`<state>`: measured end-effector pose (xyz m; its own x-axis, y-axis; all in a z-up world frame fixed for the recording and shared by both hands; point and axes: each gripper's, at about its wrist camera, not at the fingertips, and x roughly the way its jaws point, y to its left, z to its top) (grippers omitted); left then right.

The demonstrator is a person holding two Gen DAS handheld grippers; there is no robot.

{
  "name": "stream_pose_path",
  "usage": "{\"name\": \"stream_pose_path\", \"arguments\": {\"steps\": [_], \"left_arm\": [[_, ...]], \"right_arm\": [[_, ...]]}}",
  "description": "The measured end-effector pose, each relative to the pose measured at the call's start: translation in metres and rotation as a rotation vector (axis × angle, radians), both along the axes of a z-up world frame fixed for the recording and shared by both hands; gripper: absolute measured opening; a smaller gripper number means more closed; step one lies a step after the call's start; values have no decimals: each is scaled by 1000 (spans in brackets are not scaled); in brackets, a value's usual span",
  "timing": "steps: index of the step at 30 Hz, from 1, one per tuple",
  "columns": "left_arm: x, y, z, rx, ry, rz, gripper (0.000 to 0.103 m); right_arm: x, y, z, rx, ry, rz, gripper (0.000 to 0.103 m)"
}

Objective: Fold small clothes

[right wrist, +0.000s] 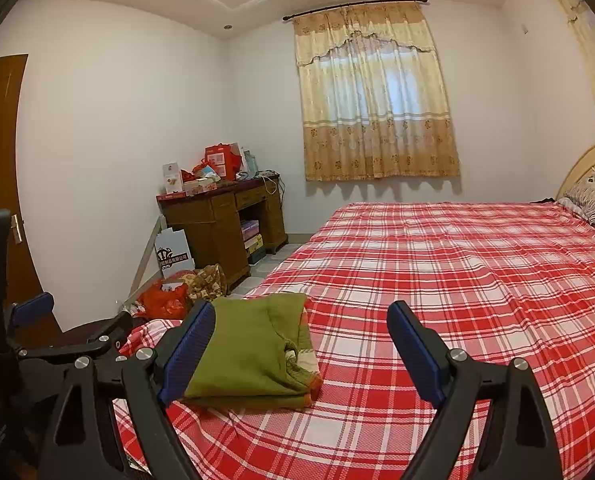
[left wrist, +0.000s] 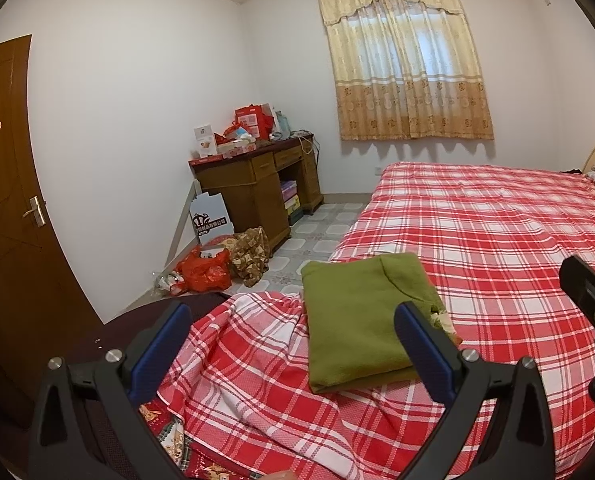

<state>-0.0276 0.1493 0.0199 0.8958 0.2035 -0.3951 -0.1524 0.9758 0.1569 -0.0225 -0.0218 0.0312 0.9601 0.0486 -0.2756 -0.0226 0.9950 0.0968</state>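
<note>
A green garment [left wrist: 361,320] lies folded into a rectangle on the red plaid bed sheet [left wrist: 497,240], near the bed's left corner. It also shows in the right wrist view [right wrist: 253,352]. My left gripper [left wrist: 293,320] is open and empty, held above the garment's near left side. My right gripper [right wrist: 301,320] is open and empty, with its left finger [right wrist: 189,348] over the garment's left edge. The right gripper shows at the right edge of the left wrist view [left wrist: 593,300].
A wooden desk [left wrist: 257,184] piled with boxes stands in the far corner. Bags and cloth [left wrist: 225,260] lie on the floor beside it. A brown door [left wrist: 5,220] is at left. A curtained window [left wrist: 405,64] and the headboard with pillow [right wrist: 589,192] lie beyond the bed.
</note>
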Motion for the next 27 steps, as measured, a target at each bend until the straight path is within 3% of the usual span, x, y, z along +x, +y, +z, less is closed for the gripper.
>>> {"name": "stream_pose_path", "arguments": {"steps": [16, 27], "left_arm": [[9, 9, -5, -51, 43, -38, 103], [15, 7, -12, -11, 56, -12, 103]], "right_arm": [[4, -2, -4, 0, 16, 4, 88], [6, -4, -7, 5, 22, 5, 88]]}}
